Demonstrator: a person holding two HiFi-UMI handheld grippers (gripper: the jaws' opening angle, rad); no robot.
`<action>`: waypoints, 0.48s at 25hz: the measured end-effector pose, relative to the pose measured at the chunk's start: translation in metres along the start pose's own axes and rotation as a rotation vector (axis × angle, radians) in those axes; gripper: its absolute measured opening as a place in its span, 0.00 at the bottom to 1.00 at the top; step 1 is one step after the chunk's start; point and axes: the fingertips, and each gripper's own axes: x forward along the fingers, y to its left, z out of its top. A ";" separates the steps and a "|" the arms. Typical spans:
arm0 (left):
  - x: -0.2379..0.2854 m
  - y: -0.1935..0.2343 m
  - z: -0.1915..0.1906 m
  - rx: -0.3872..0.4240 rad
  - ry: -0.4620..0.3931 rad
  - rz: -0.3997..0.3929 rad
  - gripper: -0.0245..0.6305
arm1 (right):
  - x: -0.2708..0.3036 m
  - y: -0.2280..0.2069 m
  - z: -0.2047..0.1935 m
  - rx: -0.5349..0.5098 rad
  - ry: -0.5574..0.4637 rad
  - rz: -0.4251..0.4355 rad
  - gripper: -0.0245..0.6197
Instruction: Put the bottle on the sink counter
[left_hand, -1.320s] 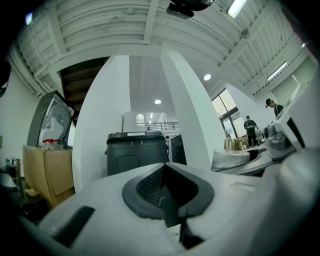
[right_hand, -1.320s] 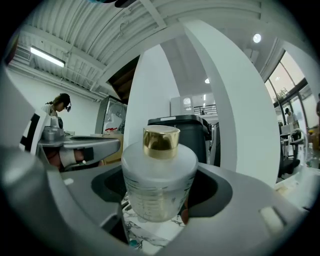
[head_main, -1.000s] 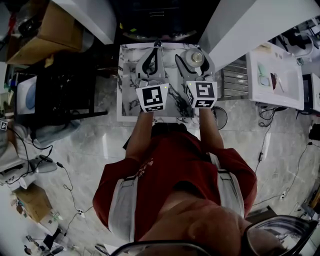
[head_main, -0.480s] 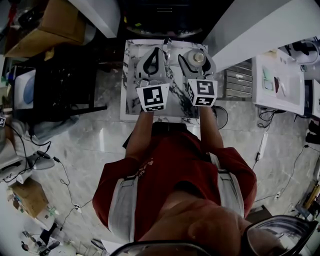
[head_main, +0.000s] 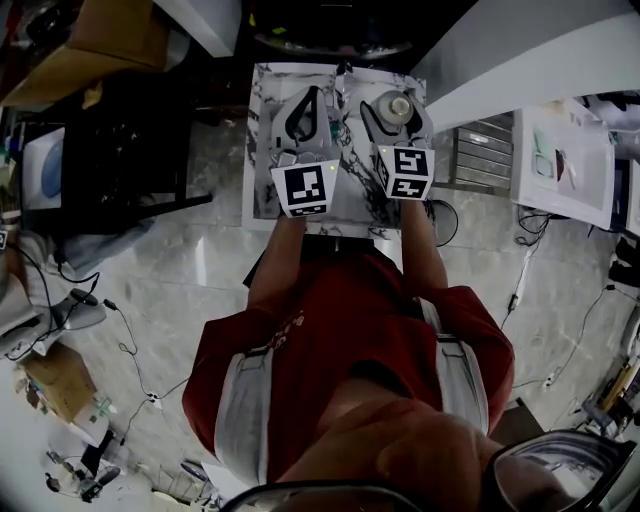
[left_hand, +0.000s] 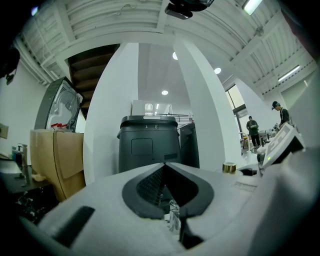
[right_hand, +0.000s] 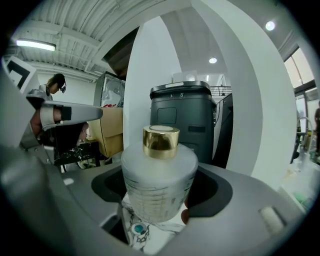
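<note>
Right gripper (head_main: 396, 112) jaws clamp the bottle (right_hand: 159, 186) over the table (head_main: 263, 192). Left gripper (head_main: 315, 95) jaws together, empty. Set-down and release apparently still to do.

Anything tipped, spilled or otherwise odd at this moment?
Nothing stands out. The bottle sits upright in the right gripper, gold cap on, above the marble counter. No spill shows. The left gripper is shut with nothing between its jaws.
</note>
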 end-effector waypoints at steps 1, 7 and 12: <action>0.001 0.000 -0.003 -0.001 0.006 0.000 0.04 | 0.002 0.000 -0.005 0.002 0.011 0.000 0.57; 0.007 0.005 -0.018 -0.009 0.038 0.000 0.04 | 0.020 -0.003 -0.033 0.011 0.070 -0.002 0.57; 0.012 0.007 -0.031 -0.012 0.064 0.006 0.04 | 0.036 -0.007 -0.058 0.020 0.122 -0.003 0.57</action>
